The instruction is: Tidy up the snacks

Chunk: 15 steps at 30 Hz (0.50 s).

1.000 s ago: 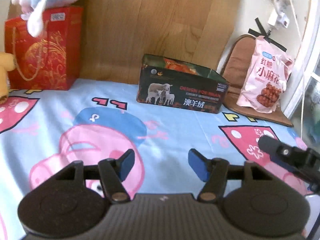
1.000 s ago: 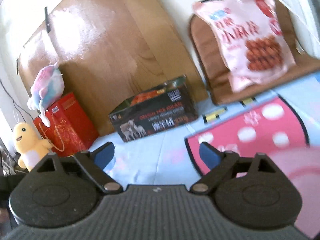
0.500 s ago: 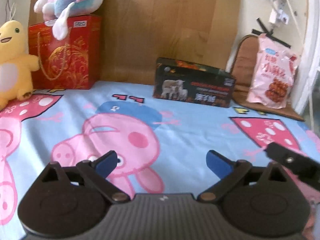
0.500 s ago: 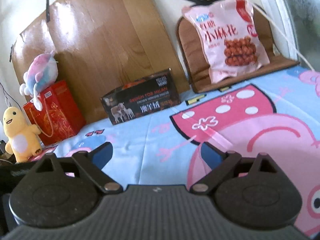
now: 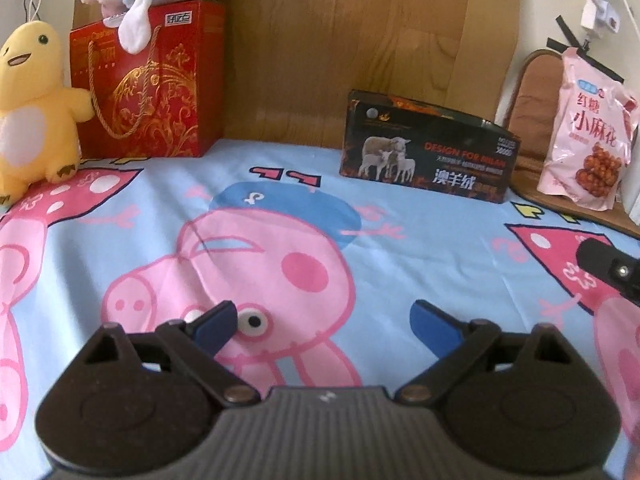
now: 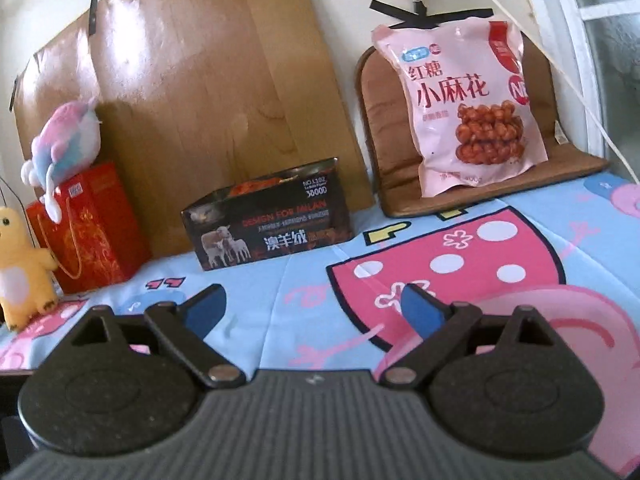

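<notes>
Far right on the bed, propped against a brown cushion (image 6: 384, 128), stands the pink snack bag (image 6: 468, 108), upright so its face shows. Left of it sits the dark open box (image 6: 268, 224), top gaping, probably the drop spot. Both claws, left claw (image 5: 324, 320) and right claw (image 6: 312, 308), hover released, empty; the left's jaws have just been opening.

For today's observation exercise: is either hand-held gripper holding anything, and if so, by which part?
Nothing is held. The left hand-held gripper and right hand-held gripper both stand open over the cartoon-print blue bedsheet; the left's jaws have just been opening, with nothing between them.
</notes>
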Each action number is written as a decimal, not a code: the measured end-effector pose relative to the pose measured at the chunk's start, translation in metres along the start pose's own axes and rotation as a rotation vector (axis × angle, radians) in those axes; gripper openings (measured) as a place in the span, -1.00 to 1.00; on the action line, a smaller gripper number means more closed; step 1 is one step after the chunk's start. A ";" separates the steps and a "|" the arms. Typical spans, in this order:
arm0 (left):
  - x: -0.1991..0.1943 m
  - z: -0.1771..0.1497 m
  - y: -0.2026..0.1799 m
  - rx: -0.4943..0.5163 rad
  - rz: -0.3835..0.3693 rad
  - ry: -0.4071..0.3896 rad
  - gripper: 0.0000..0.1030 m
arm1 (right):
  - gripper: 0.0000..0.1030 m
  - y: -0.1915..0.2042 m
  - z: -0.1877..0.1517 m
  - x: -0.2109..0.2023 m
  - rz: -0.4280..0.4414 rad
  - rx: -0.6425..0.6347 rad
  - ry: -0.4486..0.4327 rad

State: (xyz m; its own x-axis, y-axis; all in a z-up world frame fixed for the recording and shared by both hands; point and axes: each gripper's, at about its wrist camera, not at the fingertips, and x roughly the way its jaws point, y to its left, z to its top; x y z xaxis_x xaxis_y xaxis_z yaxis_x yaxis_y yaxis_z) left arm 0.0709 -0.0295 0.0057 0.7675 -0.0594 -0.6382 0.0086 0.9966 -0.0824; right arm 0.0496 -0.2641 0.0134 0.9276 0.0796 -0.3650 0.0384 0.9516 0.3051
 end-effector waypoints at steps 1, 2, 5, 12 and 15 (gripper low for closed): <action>0.000 0.000 -0.001 0.005 0.005 -0.002 0.87 | 0.86 0.000 0.000 0.000 0.007 -0.002 0.002; -0.001 -0.001 -0.002 0.013 0.011 -0.005 0.87 | 0.86 0.001 0.000 -0.001 0.012 -0.008 0.001; -0.003 -0.002 -0.006 0.043 0.026 -0.019 0.87 | 0.87 0.002 -0.001 -0.002 0.027 -0.014 0.002; -0.008 -0.005 -0.013 0.091 0.052 -0.052 0.87 | 0.87 0.003 -0.001 -0.003 0.040 -0.007 -0.001; -0.009 -0.006 -0.014 0.100 0.061 -0.061 0.87 | 0.87 0.003 -0.001 -0.004 0.044 -0.006 -0.002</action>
State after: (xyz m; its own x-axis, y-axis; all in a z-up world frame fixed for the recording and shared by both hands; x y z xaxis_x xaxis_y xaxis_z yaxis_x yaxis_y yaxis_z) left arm 0.0601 -0.0433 0.0081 0.8059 0.0022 -0.5920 0.0222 0.9992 0.0340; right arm 0.0459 -0.2610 0.0148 0.9290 0.1205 -0.3499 -0.0045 0.9491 0.3150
